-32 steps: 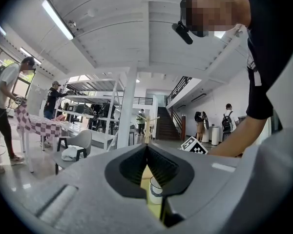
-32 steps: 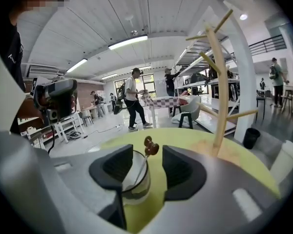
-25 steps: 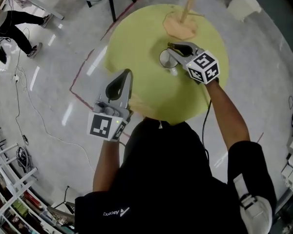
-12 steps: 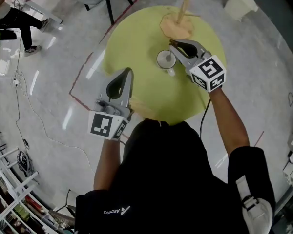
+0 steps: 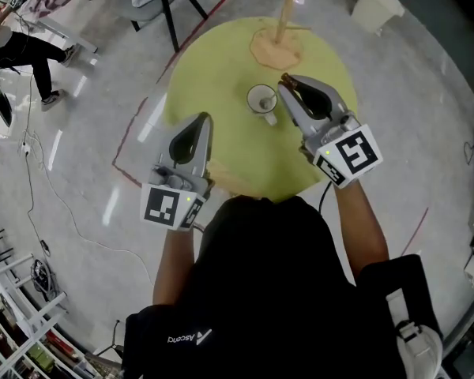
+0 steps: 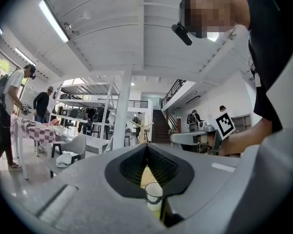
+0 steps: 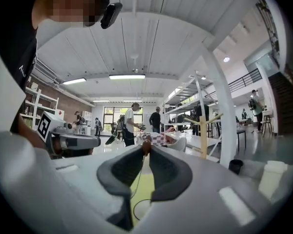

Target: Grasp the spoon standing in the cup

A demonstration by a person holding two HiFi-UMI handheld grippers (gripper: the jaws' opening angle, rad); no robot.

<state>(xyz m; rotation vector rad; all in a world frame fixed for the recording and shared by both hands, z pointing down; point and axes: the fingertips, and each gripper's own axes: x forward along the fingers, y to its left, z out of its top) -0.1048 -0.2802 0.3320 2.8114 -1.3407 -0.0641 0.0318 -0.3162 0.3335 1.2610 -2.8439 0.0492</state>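
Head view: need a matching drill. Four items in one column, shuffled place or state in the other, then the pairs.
Items:
1. cup
2. wooden stand
3. left gripper
4. right gripper

Place or state:
A. at the far edge of the yellow-green table
B. jaws together with nothing between them
C. jaw tips pinching the brown end of the spoon
D. white, near the middle of the table

Pairs: 1-D, 2-A, 3-B, 4-C
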